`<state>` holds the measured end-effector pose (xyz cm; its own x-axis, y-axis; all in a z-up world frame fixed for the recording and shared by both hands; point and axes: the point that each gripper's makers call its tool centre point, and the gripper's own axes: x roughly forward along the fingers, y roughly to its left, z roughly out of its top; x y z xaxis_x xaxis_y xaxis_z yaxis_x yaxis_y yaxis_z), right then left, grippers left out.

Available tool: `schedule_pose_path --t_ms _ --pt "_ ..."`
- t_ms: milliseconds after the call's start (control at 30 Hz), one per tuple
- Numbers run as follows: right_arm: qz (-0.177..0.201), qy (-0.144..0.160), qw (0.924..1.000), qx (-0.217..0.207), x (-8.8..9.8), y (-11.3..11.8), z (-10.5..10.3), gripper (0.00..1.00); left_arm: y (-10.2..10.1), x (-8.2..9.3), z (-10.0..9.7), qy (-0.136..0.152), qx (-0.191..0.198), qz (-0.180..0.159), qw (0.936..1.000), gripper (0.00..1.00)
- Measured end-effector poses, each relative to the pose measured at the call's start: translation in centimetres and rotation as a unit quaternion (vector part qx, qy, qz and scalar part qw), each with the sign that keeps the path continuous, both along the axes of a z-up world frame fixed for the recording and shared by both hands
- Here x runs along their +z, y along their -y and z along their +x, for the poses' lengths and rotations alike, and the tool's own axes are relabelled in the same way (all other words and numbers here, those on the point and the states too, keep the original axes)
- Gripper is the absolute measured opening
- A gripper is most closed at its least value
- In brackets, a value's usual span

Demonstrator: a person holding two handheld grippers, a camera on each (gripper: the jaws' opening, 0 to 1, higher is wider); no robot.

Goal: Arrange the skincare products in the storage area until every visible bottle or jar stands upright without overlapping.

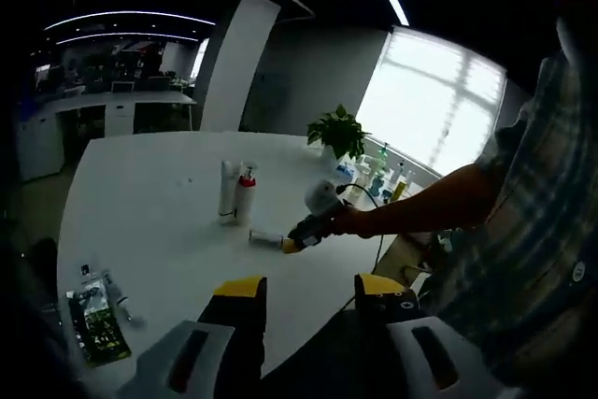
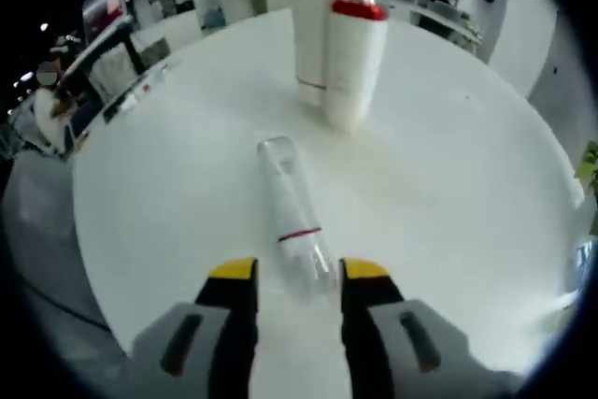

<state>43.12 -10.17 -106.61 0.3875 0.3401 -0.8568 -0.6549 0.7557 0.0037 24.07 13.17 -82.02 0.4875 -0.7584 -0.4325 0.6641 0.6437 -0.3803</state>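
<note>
Operator: Status of the right gripper (image 2: 297, 277)?

Technician: Jaws stand apart at the bottom centre of the right gripper view, yellow tips on either side of the near end of the clear plastic bottle with a thin red band (image 2: 294, 217). The bottle lies on its side on the round white table (image 2: 467, 203). Whether the tips touch it cannot be told.

Operator: Other products?

Technician: A white bottle with a red collar (image 2: 353, 63) stands upright at upper centre, touching a taller white tube (image 2: 313, 21) to its left.

Operator: Left gripper (image 1: 308, 289)?

Technician: Jaws wide apart, holding nothing, at the bottom of the left gripper view. The table edge lies beyond them; a dark printed sachet (image 1: 98, 324) rests at lower left.
</note>
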Motion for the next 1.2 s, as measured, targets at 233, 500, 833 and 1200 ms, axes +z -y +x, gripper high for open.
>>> schedule_pose_path --t_ms 233,500,833,1200 --pt "0.004 0.026 0.9996 0.007 0.2 -0.3 -0.2 0.17 -0.6 0.1 0.5 0.008 0.004 0.014 0.9999 0.35" --pt "0.069 0.036 0.9969 0.0 3.1 -3.0 -1.5 0.16 -1.0 0.1 1.4 0.03 0.019 0.021 0.9991 0.46" --pt "0.133 0.071 0.9876 0.044 9.4 -7.1 -4.2 0.16 -0.4 0.6 1.9 0.085 0.01 0.059 0.9946 0.69" --pt "0.163 0.075 0.9734 0.143 16.1 -12.5 -9.7 0.16 0.0 0.4 2.4 0.141 -0.047 0.143 0.9785 0.64"
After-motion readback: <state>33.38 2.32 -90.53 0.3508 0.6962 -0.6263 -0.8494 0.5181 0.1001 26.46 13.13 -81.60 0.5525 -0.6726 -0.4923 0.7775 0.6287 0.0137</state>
